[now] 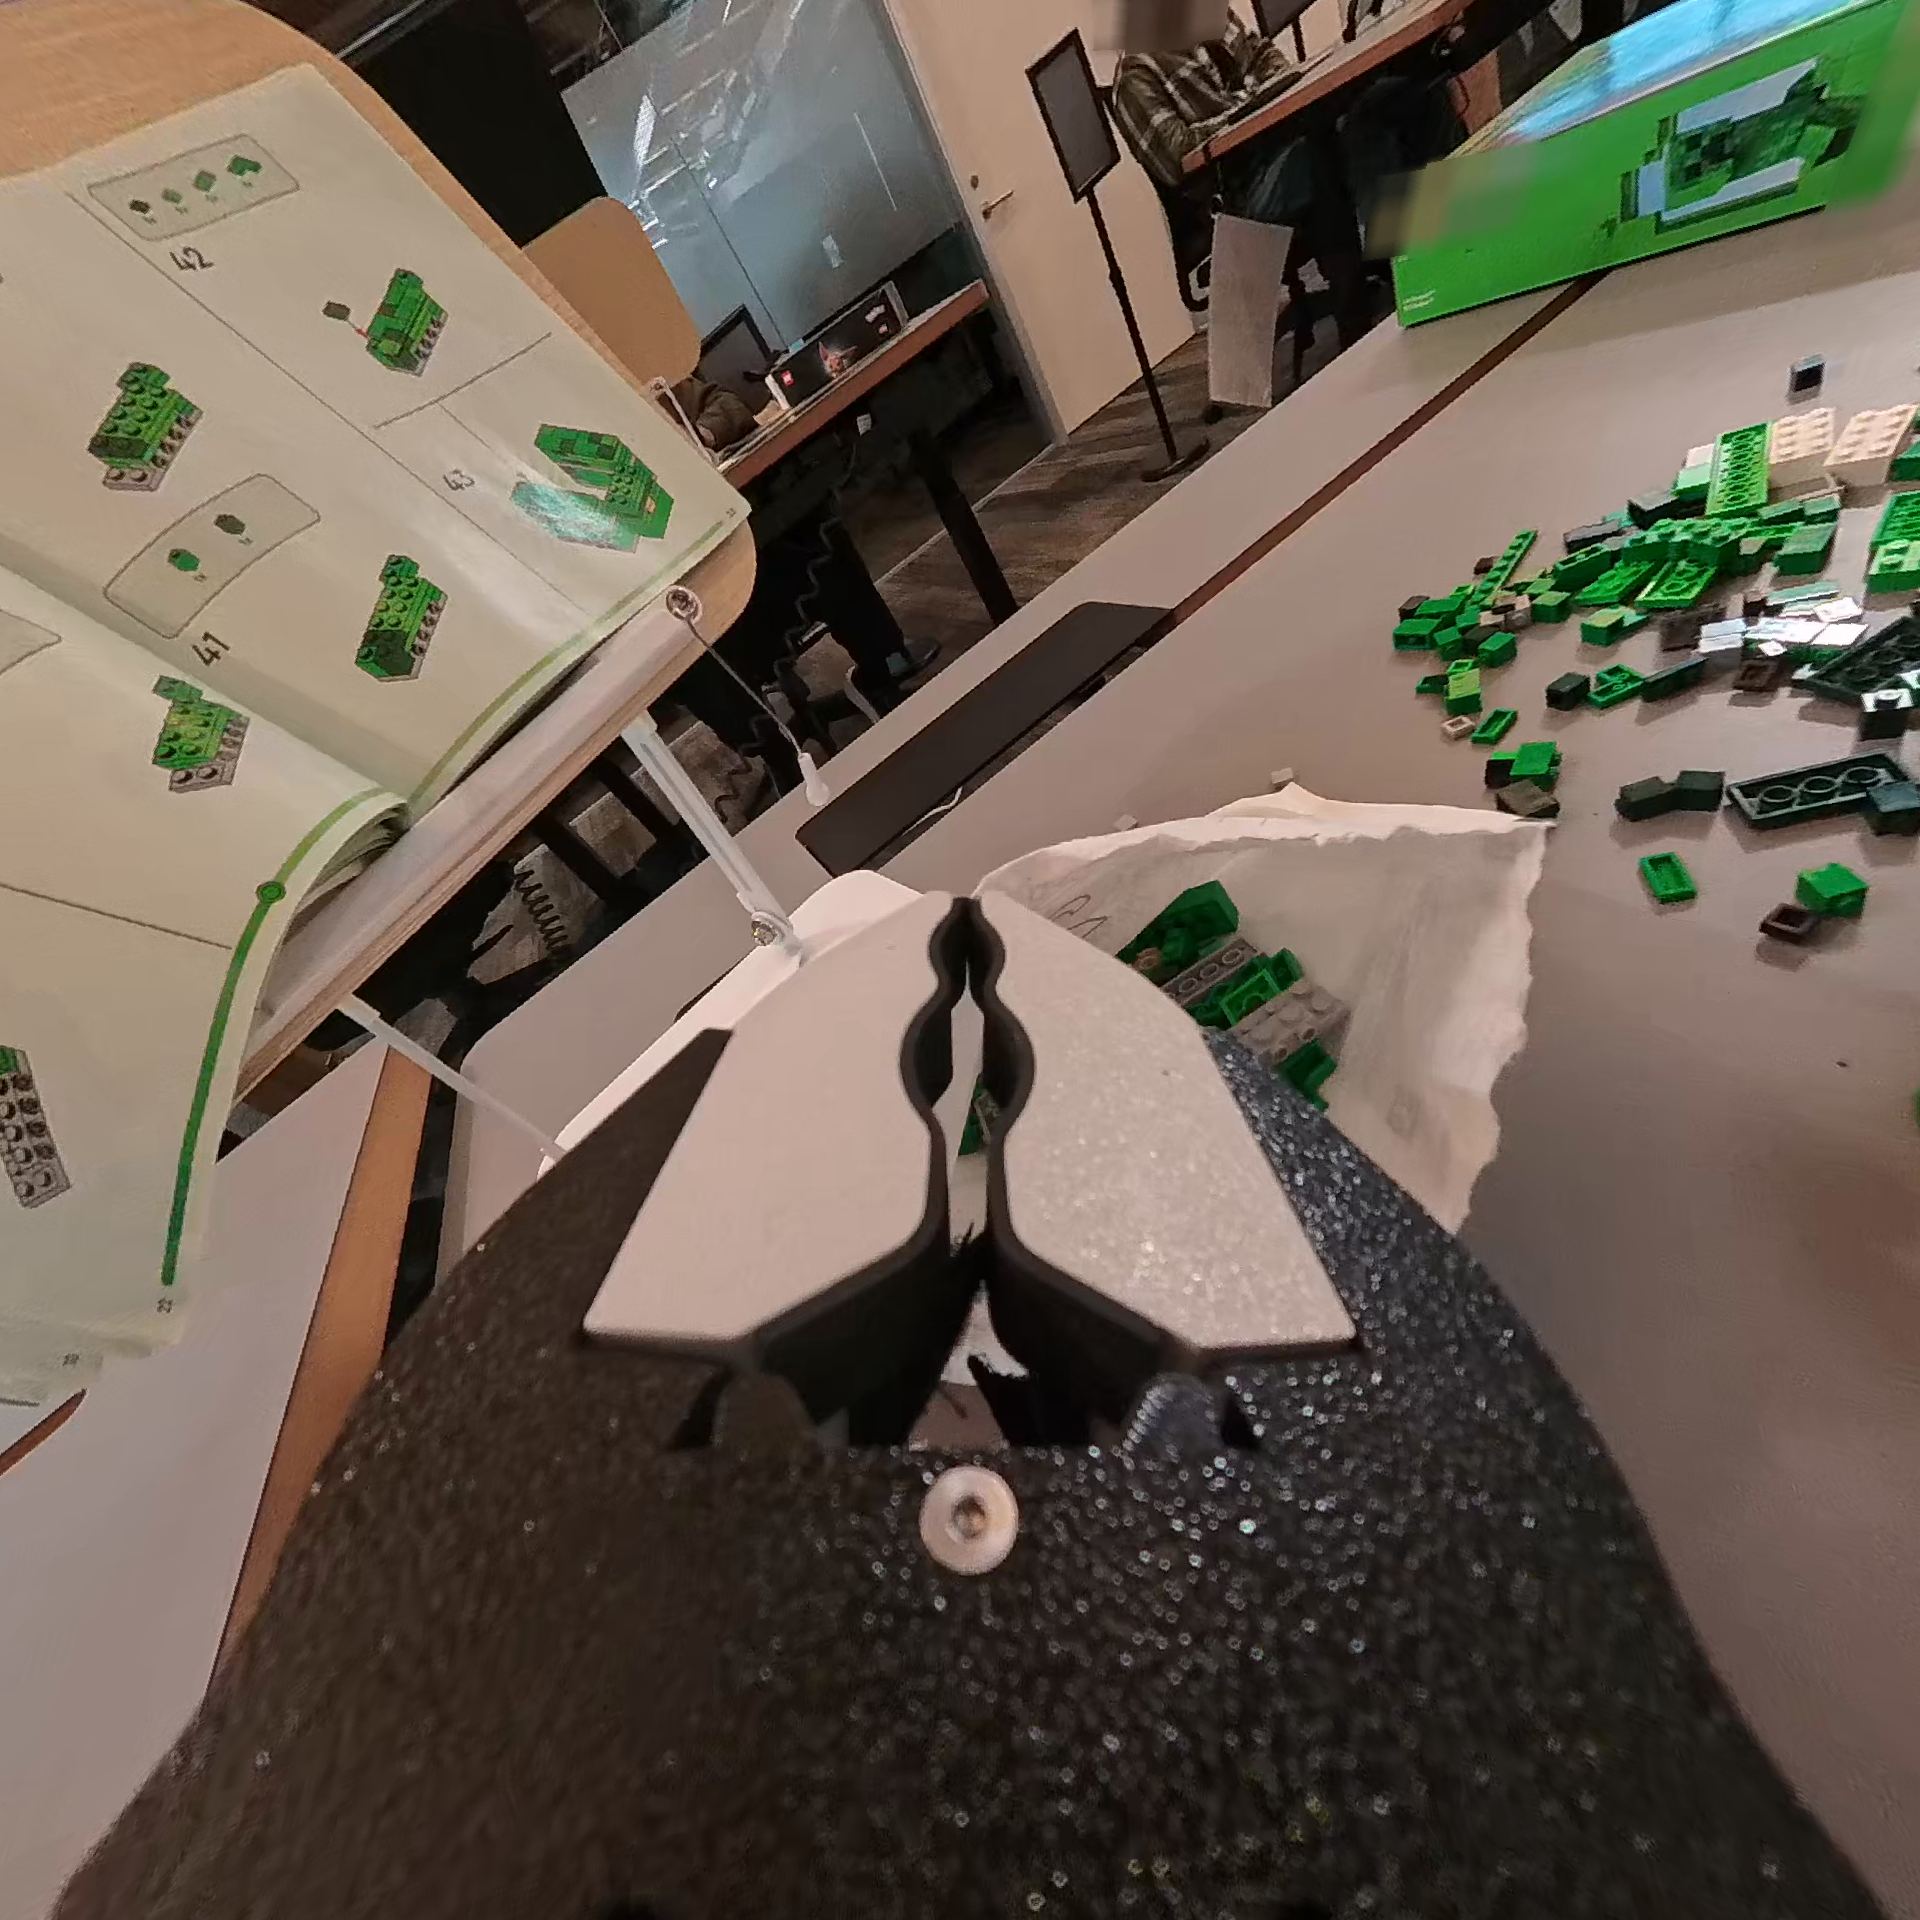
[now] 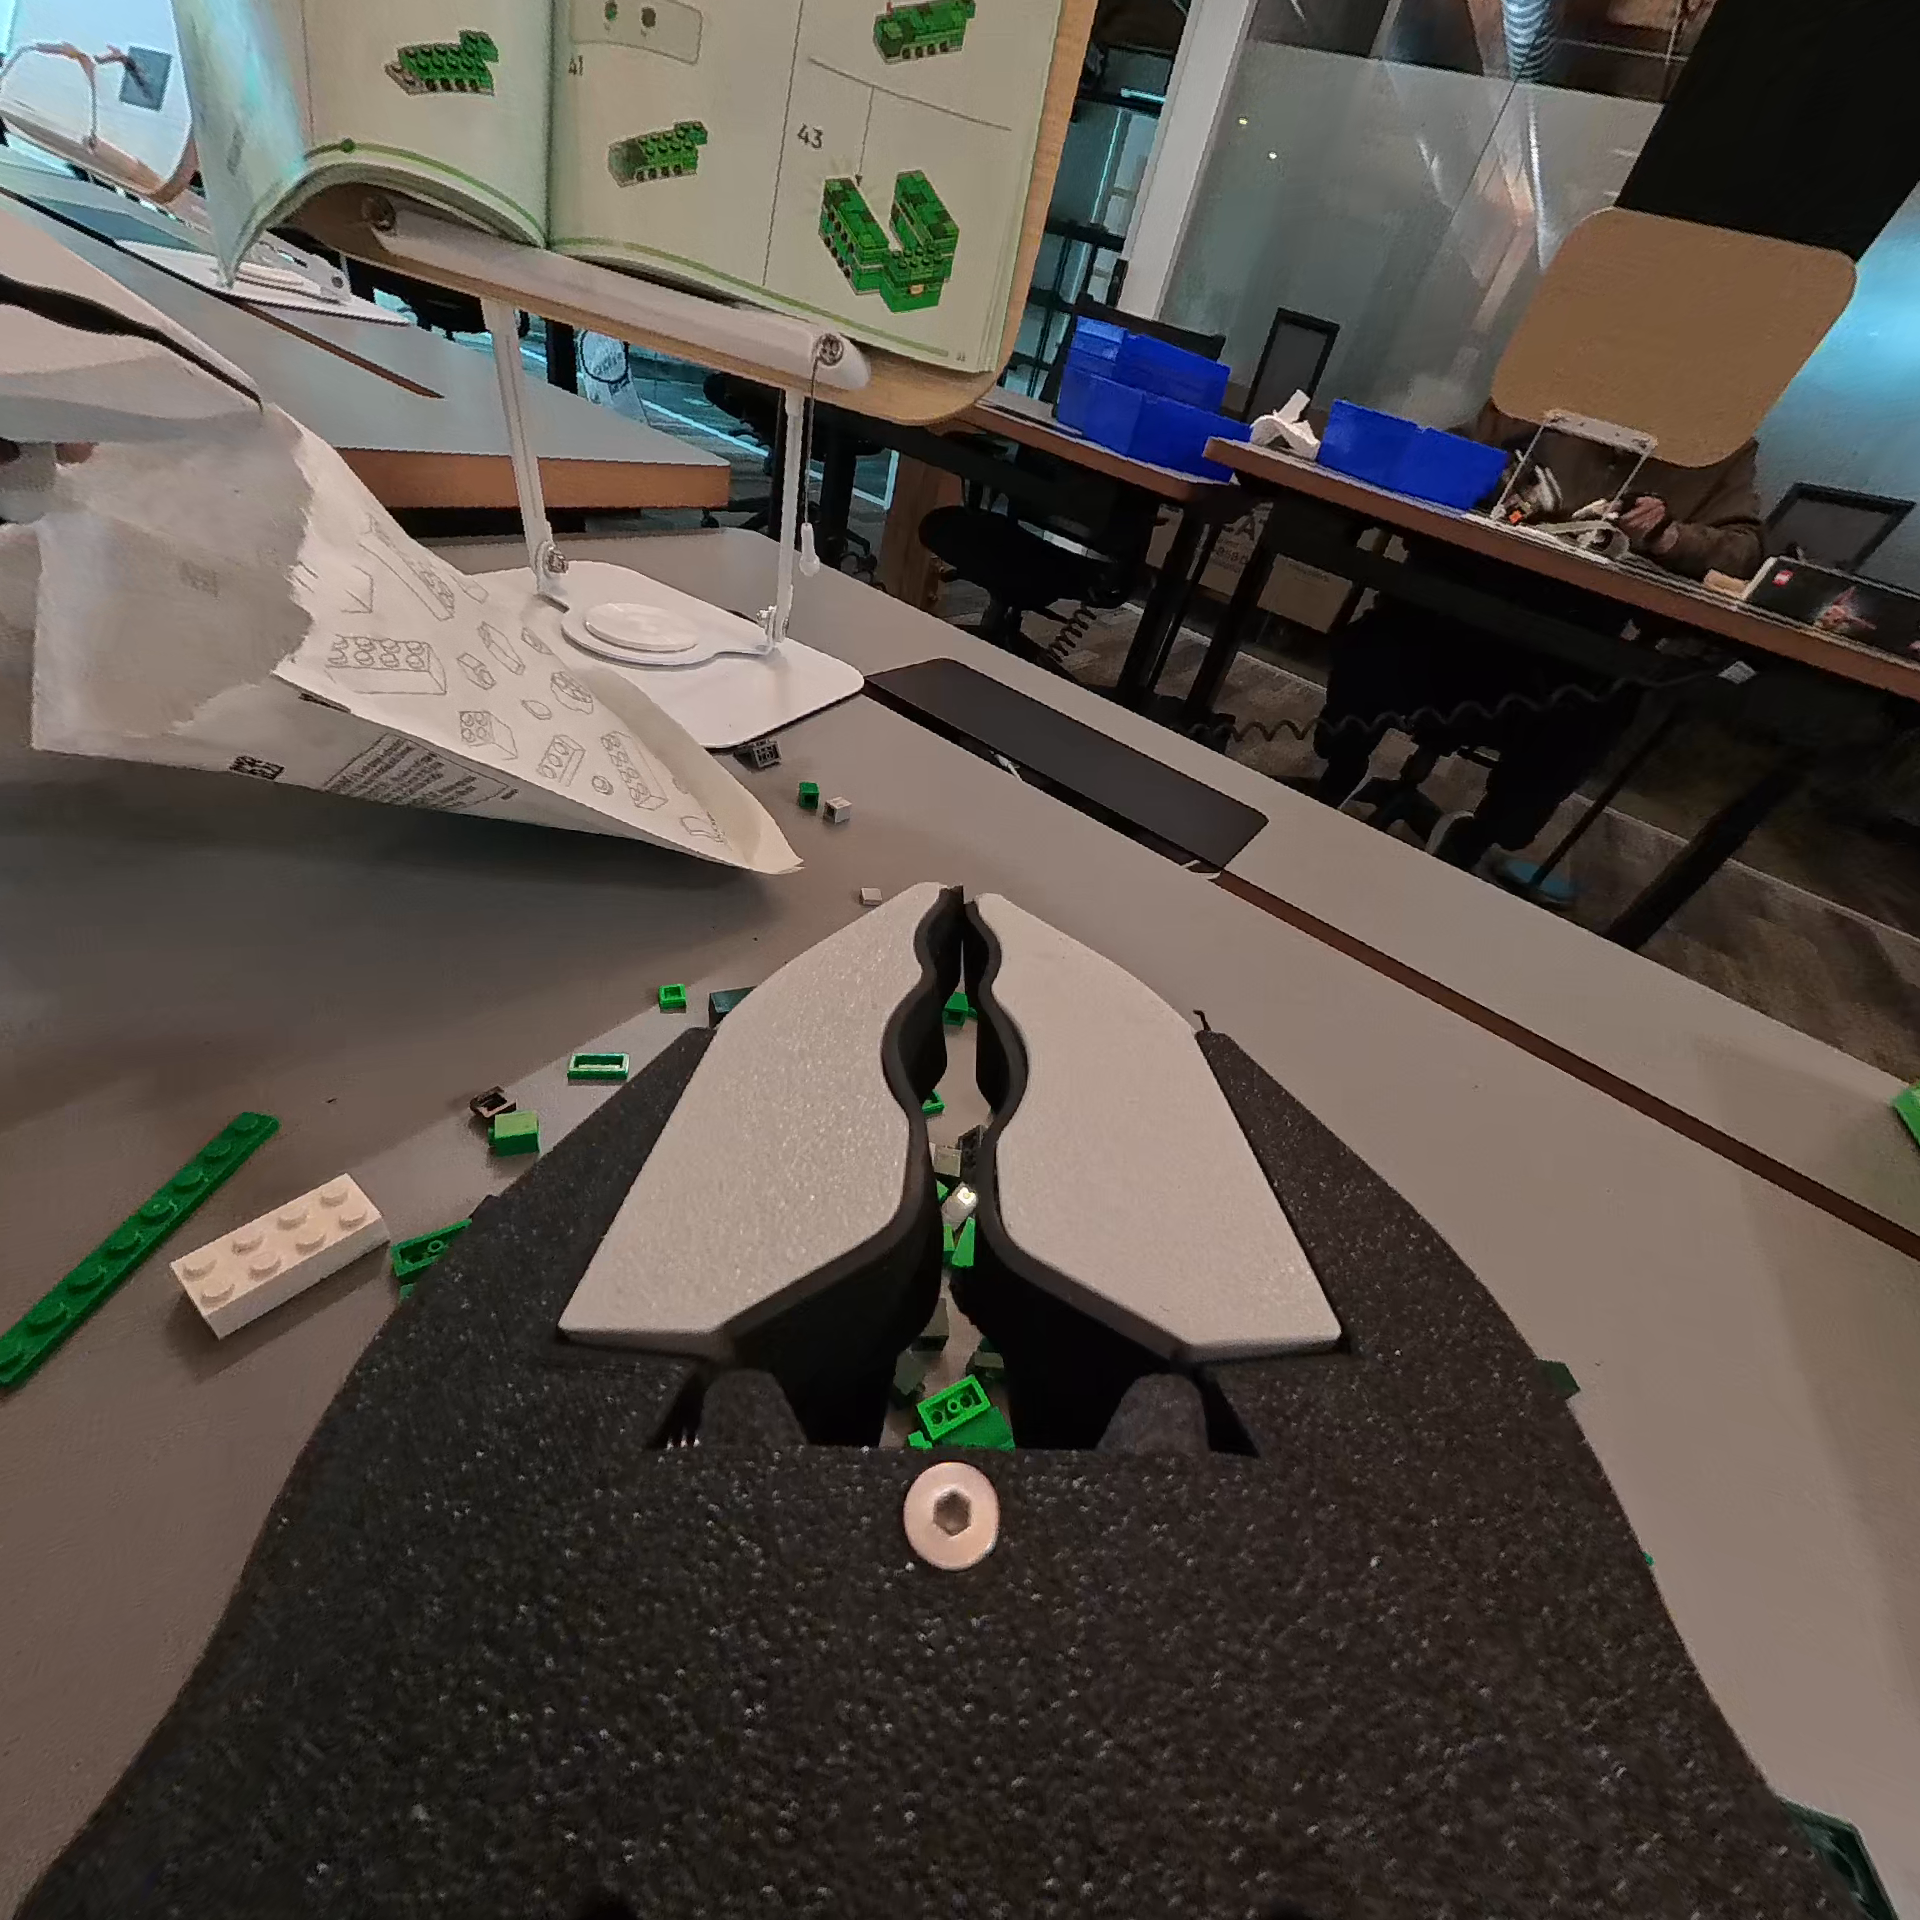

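Note:
My left gripper (image 1: 966,914) is shut on the rim of a torn white paper bag (image 1: 1351,935) and holds it up. Green and grey bricks (image 1: 1236,987) lie inside the bag. In the right wrist view the bag (image 2: 416,665) hangs tilted from the left gripper (image 2: 244,400) at the upper left, with its lower corner at the table. My right gripper (image 2: 961,904) is shut and empty, low over scattered small green bricks (image 2: 956,1403). A white brick (image 2: 281,1252) and a long green plate (image 2: 125,1247) lie to its left.
A pile of green, white and dark bricks (image 1: 1714,582) lies on the grey table (image 1: 1558,1351). An open instruction booklet (image 2: 727,156) sits on a white stand (image 2: 727,665). A green box (image 1: 1662,177) stands at the far edge. A black panel (image 2: 1070,758) is set in the table. Left tips to right tips: about 25 cm. The white brick (image 2: 281,1252) lies around 15 cm away from my right fingertips.

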`<state>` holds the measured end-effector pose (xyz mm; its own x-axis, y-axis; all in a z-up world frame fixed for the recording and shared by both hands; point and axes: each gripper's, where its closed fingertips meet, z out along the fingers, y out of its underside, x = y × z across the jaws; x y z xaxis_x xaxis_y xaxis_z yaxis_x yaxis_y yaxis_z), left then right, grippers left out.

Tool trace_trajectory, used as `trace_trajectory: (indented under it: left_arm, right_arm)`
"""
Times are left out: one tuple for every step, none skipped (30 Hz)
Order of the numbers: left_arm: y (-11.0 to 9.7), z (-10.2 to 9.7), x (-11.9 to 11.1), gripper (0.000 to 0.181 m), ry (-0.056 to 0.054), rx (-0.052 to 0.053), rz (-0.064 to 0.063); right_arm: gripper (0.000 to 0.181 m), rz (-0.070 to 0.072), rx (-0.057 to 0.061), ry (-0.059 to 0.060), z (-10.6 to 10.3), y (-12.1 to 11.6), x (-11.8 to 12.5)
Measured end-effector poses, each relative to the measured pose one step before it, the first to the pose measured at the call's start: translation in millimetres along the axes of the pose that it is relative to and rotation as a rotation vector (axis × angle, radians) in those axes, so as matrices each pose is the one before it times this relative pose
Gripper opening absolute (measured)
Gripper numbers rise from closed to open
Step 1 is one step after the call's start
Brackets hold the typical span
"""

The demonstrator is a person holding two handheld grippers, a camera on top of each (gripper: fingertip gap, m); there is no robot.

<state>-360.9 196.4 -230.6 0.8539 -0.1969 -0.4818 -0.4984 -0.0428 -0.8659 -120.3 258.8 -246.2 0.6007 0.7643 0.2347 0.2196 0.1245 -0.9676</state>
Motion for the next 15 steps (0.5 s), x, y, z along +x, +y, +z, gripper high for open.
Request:
trace_trajectory:
  left_arm:
    - [0.03,-0.02,-0.02,0.0,0.0002,-0.0003,0.0006]
    - [-0.03,0.02,0.07,0.0,0.0004,0.0002,-0.0002]
    - [0.13,-0.05,-0.06,0.0,0.0005,-0.0002,-0.0006]
    - [0.1,-0.03,-0.04,0.0,0.0006,0.0,-0.0009]
    - [-0.03,-0.03,-0.01,0.0,0.0005,-0.0001,-0.0007]
    - [0.02,0.0,-0.09,0.0,-0.0001,0.0002,0.0]
    - [0.06,0.03,0.01,0.0,-0.0001,0.0002,0.0005]
    - [0.05,0.02,0.08,0.0,-0.0001,-0.0001,0.0005]
    - [0.12,-0.01,-0.02,0.0,-0.0002,-0.0003,0.0006]
    - [-0.07,0.07,0.15,0.0,-0.0001,0.0004,0.0008]
    - [-0.06,-0.02,-0.06,0.0,-0.0009,0.0008,0.0014]
    - [0.04,0.06,0.0,0.0,-0.0015,-0.0001,0.0022]
    - [0.06,0.04,-0.03,0.0,-0.0022,-0.0007,0.0026]
    - [0.0,0.03,-0.12,0.0,-0.0029,0.0004,0.0035]
    - [-0.11,0.06,-0.1,0.0,-0.0035,0.0005,0.0045]
  right_arm:
    - [0.0,-0.0002,-0.0005,-0.0004,0.05,0.14,-0.12]
    - [0.0,-0.0001,-0.0007,-0.0004,0.03,0.17,-0.14]
    - [0.0,-0.0001,-0.0006,-0.0007,0.18,0.15,-0.15]
    - [0.0,-0.0004,-0.0006,-0.0007,0.03,0.06,-0.13]
    - [0.0,-0.0007,-0.0005,-0.0006,0.07,0.1,-0.25]
    - [0.0,-0.0008,-0.0003,-0.0004,0.08,0.08,-0.22]
    - [0.0,-0.0005,-0.0008,-0.0004,0.03,0.17,-0.1]
    - [0.0,-0.0001,-0.0007,-0.0006,0.09,0.08,-0.05]
    - [0.0,0.0001,-0.0001,-0.0006,0.08,0.09,-0.17]
    - [0.0,-0.0002,0.0,-0.0003,-0.07,-0.11,-0.09]
    - [0.0,-0.0004,-0.0002,-0.0001,0.07,0.1,-0.06]
    - [0.0,-0.0004,-0.0004,-0.0004,0.05,0.03,-0.08]
    - [0.0,-0.0002,-0.0008,-0.0009,0.03,0.18,-0.19]
    - [0.0,-0.0001,-0.0012,-0.001,0.14,0.22,-0.19]
    - [0.0,-0.0003,-0.0012,-0.0011,0.16,0.18,-0.32]
